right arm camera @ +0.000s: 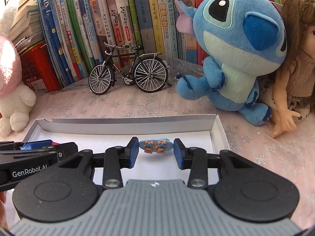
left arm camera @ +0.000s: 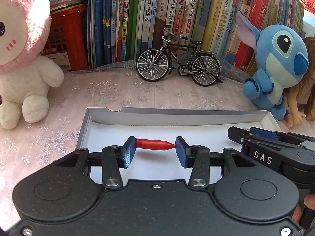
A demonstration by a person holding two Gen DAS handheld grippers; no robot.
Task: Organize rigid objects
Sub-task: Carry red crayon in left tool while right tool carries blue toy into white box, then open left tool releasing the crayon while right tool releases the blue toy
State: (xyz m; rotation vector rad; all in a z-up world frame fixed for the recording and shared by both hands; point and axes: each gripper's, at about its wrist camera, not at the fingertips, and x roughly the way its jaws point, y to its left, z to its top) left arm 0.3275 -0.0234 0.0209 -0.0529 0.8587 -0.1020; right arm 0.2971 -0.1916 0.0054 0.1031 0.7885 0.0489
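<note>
Tabletop (left arm camera: 110,96) under pink snowflake cloth. White box (left arm camera: 177,118) at 6 o'clock, model bicycle (left arm camera: 177,64) at 12. Plush toys at 9 and 3 o'clock.

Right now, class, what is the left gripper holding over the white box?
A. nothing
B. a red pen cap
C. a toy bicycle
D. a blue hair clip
B: in the left wrist view the left gripper has its blue pads pressed on both ends of the red pen cap, above the white box.
</note>
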